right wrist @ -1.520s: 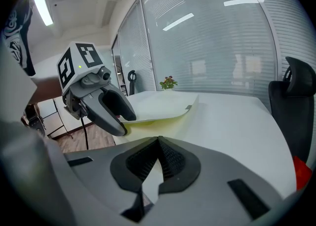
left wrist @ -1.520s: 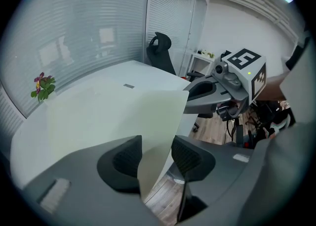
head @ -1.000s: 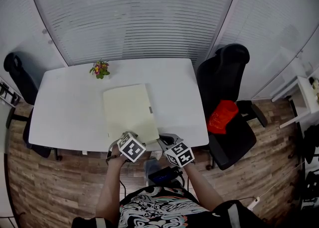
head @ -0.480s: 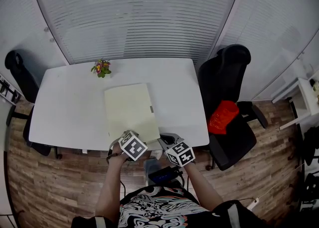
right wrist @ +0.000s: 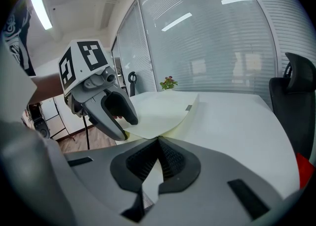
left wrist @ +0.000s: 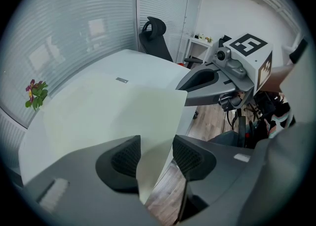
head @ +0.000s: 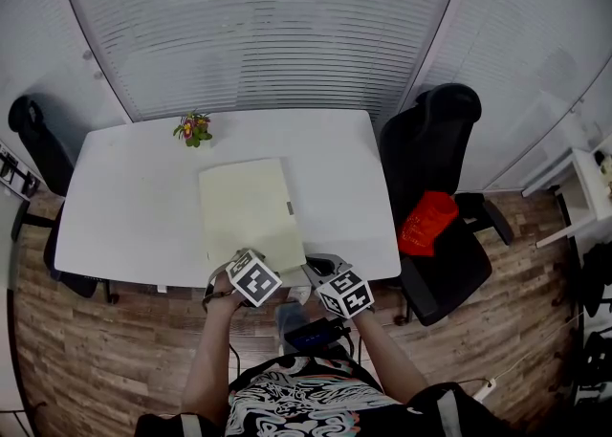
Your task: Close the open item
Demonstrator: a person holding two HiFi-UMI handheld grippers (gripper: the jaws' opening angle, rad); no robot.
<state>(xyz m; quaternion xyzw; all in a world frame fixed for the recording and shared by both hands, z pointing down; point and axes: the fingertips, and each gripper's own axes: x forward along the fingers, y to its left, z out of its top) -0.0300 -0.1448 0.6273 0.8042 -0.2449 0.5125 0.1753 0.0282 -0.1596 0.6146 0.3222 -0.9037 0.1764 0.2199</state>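
Note:
A pale yellow folder (head: 247,206) lies on the white table (head: 124,206), reaching its near edge. Its top cover (left wrist: 108,111) is lifted at the near corner and curves up off the page below, as the right gripper view shows on the cover (right wrist: 158,111). My left gripper (head: 232,271) stands open at the near left corner; the cover's edge passes loosely between its jaws (left wrist: 155,156). At the near right corner, my right gripper (head: 320,268) is shut on the cover's edge (right wrist: 159,156).
A small flower pot (head: 193,129) stands at the table's far left. A black office chair (head: 430,148) with a red thing (head: 426,223) on its seat is on the right. Another dark chair (head: 33,148) sits at the left end.

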